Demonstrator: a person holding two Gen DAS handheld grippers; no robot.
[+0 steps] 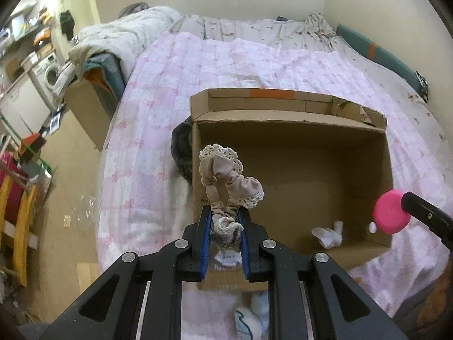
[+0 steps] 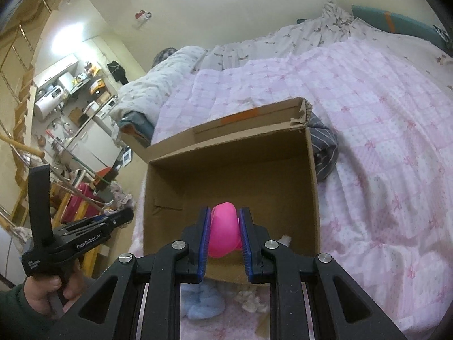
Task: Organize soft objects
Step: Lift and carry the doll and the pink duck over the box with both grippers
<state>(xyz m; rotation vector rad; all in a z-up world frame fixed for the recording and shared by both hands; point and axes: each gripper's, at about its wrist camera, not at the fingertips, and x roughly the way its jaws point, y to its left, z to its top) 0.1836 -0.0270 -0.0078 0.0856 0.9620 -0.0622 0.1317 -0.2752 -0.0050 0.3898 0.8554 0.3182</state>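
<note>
An open cardboard box (image 1: 386,170) lies on the pink quilt; it also shows in the right wrist view (image 2: 310,175). My left gripper (image 1: 225,221) is shut on a beige scrunchie with lace trim (image 1: 226,174) and holds it above the box's near left corner. My right gripper (image 2: 225,226) is shut on a pink soft ball (image 2: 223,231), held over the box's near edge; the ball also shows in the left wrist view (image 1: 392,211). A small white soft item (image 1: 329,233) lies inside the box near the front wall.
A dark striped cloth (image 2: 325,147) lies against the box's outer side. A light blue soft toy (image 2: 202,301) and a white crumpled item (image 2: 250,300) lie on the quilt before the box. A folded duvet (image 1: 119,39) lies at the bed's far left. The floor and a second cardboard box (image 1: 87,107) are to the left.
</note>
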